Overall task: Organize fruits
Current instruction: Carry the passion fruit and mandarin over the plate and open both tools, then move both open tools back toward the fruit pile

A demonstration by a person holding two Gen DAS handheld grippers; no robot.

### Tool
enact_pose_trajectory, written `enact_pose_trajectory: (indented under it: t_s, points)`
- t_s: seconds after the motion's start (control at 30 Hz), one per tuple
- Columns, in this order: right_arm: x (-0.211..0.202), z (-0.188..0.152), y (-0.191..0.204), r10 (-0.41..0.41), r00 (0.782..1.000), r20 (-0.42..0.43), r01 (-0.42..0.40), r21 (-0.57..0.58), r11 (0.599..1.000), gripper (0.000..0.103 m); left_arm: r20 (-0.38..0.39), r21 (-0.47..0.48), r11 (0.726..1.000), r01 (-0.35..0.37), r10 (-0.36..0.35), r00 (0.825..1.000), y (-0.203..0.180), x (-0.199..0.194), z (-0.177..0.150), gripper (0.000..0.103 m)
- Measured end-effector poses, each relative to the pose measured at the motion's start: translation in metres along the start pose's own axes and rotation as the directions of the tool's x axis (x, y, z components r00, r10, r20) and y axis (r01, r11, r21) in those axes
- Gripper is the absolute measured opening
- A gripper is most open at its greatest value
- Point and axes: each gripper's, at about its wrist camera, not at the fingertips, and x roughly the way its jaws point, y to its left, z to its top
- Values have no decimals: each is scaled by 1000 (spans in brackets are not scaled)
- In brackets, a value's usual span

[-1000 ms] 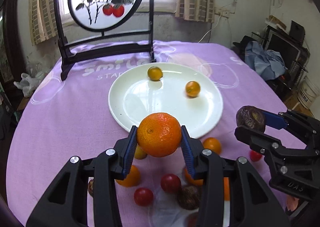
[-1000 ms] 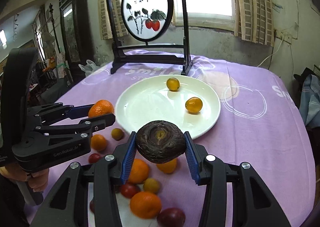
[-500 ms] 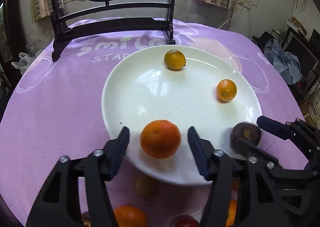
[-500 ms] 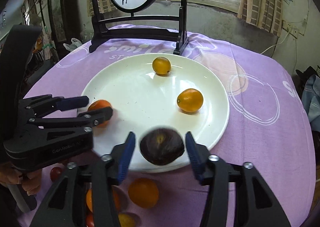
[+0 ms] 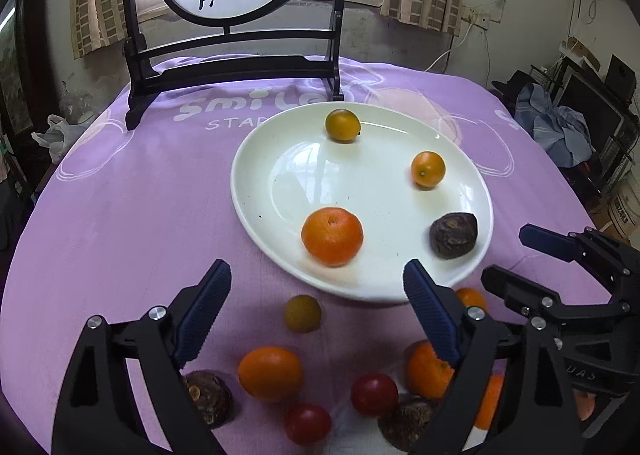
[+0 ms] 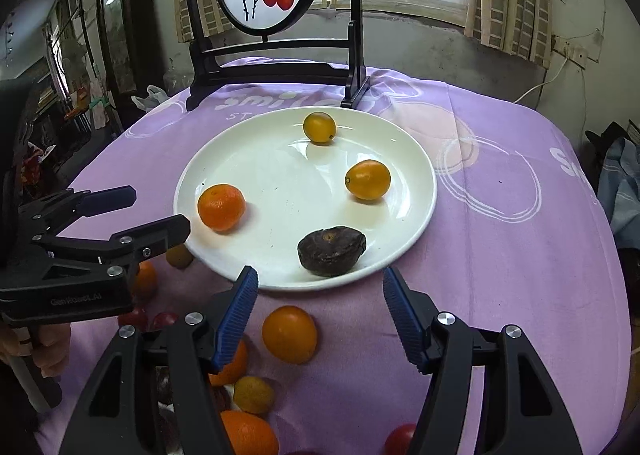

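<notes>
A white plate (image 5: pixel 280 183) (image 6: pixel 416 191) on the purple cloth holds an orange tangerine (image 5: pixel 332 235) (image 6: pixel 221 207), a dark wrinkled fruit (image 5: pixel 453 235) (image 6: pixel 331 251) and two small yellow-orange fruits (image 5: pixel 342 125) (image 5: pixel 427 169). My left gripper (image 5: pixel 316 287) is open and empty, just in front of the plate's near rim. My right gripper (image 6: pixel 320 291) is open and empty, just short of the dark fruit; it also shows in the left wrist view (image 5: pixel 520 259). Several loose fruits lie on the cloth near me, among them an orange (image 5: pixel 270 373) and a red one (image 5: pixel 374 394).
A black wooden stand with a round painted screen (image 5: pixel 236 15) stands at the table's far edge behind the plate. Clutter and clothes (image 5: pixel 560 127) lie beyond the table's right side. The left gripper (image 6: pixel 100 231) shows left of the plate in the right wrist view.
Both grippers carried their fruits over the plate, opened and let them go. The tangerine and the dark fruit now rest on the plate, and both grippers have drawn back towards me.
</notes>
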Motion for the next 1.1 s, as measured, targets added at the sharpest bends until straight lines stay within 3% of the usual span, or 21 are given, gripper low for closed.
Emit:
enact_pose_trajectory:
  t_s: [0.3,0.47,0.53,0.7,1.1]
  points:
    - [-32,-39,8,38,999,4,-38,15,999,67,-30,-29,999,27,-28,999,0,-23,-49,89]
    - [-49,-72,4,71,997,12,-72,24,997,67,40,-41,998,-44,45,998,10,-36,-70,90]
    - [-52,-84,1,83,996,-16,-83,17,996,67,54,-45,996,-73,76,996,17,-39,-73,90]
    - [-53,-105,7,43,996,-81,-48,-59,997,67,41,-39,998,-49,51,998,19,-37,-76,90]
    - [-41,-112,9,7,991,-135,-18,-82,996,67,-19,22,1000,-14,14,1000,5,-28,-82,91]
